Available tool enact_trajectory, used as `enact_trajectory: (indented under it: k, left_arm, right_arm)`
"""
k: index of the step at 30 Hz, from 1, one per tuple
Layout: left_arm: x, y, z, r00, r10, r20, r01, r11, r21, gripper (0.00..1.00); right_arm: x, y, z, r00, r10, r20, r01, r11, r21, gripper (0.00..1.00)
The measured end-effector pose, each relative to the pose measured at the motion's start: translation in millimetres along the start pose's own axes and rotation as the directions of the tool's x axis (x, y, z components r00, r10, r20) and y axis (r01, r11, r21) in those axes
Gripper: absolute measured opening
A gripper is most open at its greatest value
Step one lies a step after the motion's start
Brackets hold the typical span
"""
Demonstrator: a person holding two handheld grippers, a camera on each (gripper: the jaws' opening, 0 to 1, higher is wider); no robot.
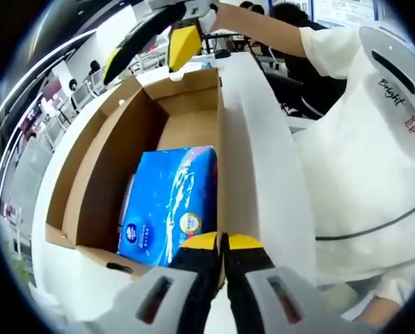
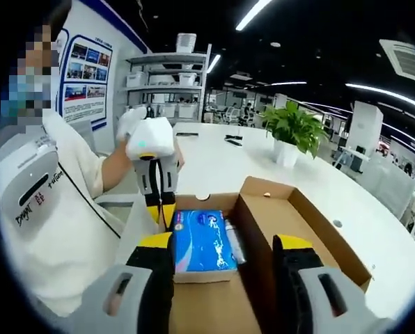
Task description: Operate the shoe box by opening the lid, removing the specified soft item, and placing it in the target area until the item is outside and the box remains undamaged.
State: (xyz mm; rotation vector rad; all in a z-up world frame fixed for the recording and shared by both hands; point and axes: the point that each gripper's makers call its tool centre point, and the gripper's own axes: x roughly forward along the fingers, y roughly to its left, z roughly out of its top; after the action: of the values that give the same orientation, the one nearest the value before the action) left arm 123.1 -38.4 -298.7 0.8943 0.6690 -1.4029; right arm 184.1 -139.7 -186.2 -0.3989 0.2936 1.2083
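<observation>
I have the shoe box [image 1: 103,174] open on the white table [image 2: 374,243]. It is plain brown cardboard, and its lid [image 1: 263,160] stands up along one long side, white on the face toward the person. Inside lies the soft item, a blue plastic pack of tissues [image 1: 169,205], flat on the box floor toward one end, close against the wall that carries the lid.

In the left gripper view my left gripper [image 1: 221,243] sits low at the near edge of the box, its yellow-tipped jaws pressed together on the bottom edge of the lid where it meets the box wall; from here they look clamped on that cardboard. In the right gripper view the same gripper [image 2: 159,209] comes in from the left, held in a hand, its tips down at the far rim beside the tissue pack [image 2: 202,240].

My right gripper [image 2: 225,243] hangs over the near end of the box with its jaws wide apart, one above the pack's corner and one over the inner flap [image 2: 263,236], gripping nothing. From the left gripper view it appears at the far end of the box [image 1: 162,42], above the rim.

A potted green plant [image 2: 294,132] stands farther back on the table, and metal shelving [image 2: 173,80] lines the wall behind.
</observation>
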Motion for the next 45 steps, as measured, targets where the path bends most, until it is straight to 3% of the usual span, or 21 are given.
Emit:
enact_trajectory:
  k: [9,18,28,39,42,43,44,45]
  left_arm:
    - [0,0.4,-0.1,1.0,0.001,-0.002,-0.001,1.0,-0.003,0.02]
    - [0,0.6,0.1,1.0,0.0,0.001,0.0,1.0,-0.005,0.02]
    - [0,0.6,0.4,1.0,0.006,0.005,-0.006,1.0,0.002,0.02]
    - [1,0.6,0.5,1.0,0.004,0.011,-0.004,1.0,0.003,0.02]
    - [13,-1.4,0.2,1.0,-0.017,0.025,0.017,1.0,0.004,0.02]
    - [10,-1.2,-1.5,1.0,-0.006,0.0,0.006,1.0,-0.001,0.02]
    - [4,0.5,-10.4,0.999,0.005,-0.05,0.0,0.996,0.084,0.02]
    - [-1,1.6,-18.0,0.996,0.024,-0.085,-0.022,1.0,0.022,0.03]
  right_arm:
    - [12,11,-4.4,0.998,0.052,-0.037,-0.053,0.997,-0.048,0.56]
    - [31,3,-13.6,0.994,0.07,-0.084,-0.074,0.996,-0.049,0.55]
    - [54,21,-34.8,0.976,0.126,-0.175,-0.139,0.988,-0.064,0.53]
    - [76,30,-42.6,0.962,0.172,-0.214,-0.187,0.981,-0.053,0.58]
    - [79,35,-42.5,0.96,0.187,-0.207,-0.202,0.978,-0.056,0.59]
    - [81,36,-42.5,0.961,0.192,-0.198,-0.205,0.978,-0.045,0.58]
    - [82,36,-44.9,0.96,0.192,-0.201,-0.204,0.978,-0.04,0.58]
    - [83,36,-48.6,0.959,0.192,-0.209,-0.204,0.978,-0.04,0.59]
